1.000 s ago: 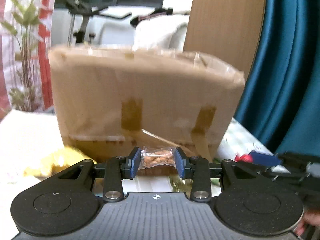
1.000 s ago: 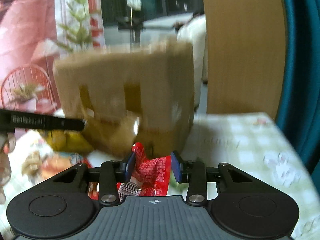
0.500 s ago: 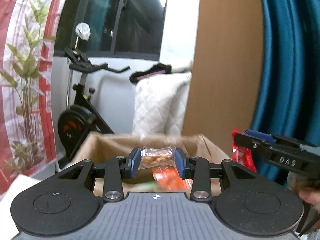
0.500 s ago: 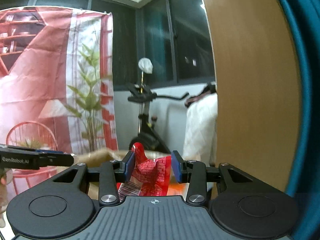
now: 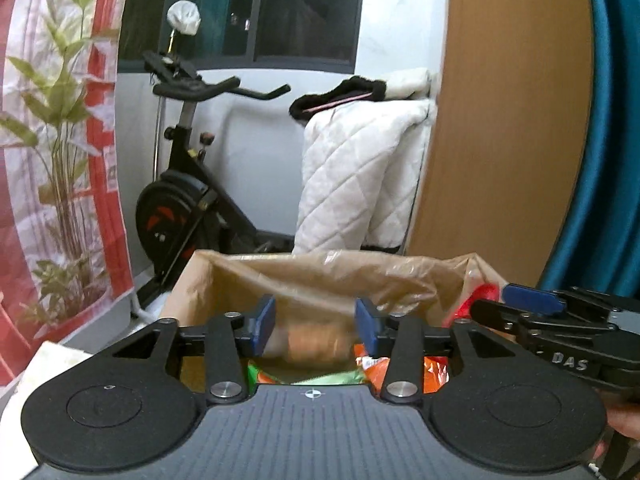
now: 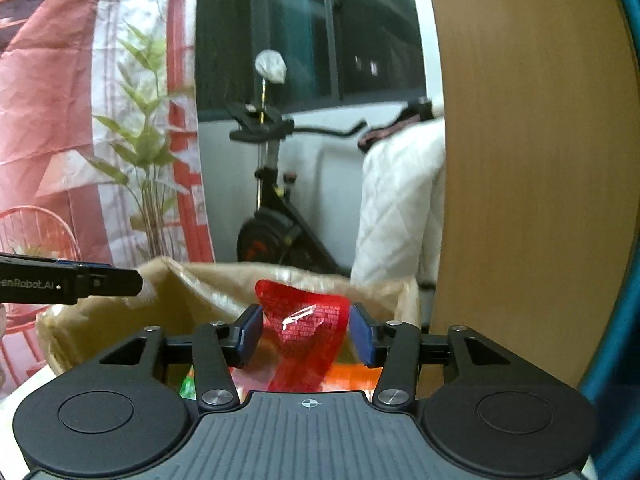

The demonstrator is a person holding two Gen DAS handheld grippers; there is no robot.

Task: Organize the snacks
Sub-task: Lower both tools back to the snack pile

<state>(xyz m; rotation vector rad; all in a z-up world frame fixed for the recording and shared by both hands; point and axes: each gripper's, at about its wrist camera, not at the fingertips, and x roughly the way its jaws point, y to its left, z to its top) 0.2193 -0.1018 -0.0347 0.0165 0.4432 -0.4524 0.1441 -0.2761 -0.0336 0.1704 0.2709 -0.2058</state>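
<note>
Both grippers hang over the open cardboard box (image 5: 224, 276), whose inside is lined with crinkled clear plastic. The left gripper (image 5: 316, 324) has just been opening its fingers: the blue pads stand apart, and the small clear packet of brown snacks (image 5: 310, 344) shows as a blur between them, touching neither pad. The right gripper (image 6: 306, 334) has likewise just been opening; the red snack packet (image 6: 306, 320) sits between its pads with a gap on each side, its top sticking up above them. Down in the box lie orange (image 5: 434, 372) and green (image 5: 304, 376) wrappers. Behind the box stand an exercise bike (image 5: 188, 200), a white quilted cover (image 5: 360, 176) and a wooden panel (image 5: 508, 120).
</note>
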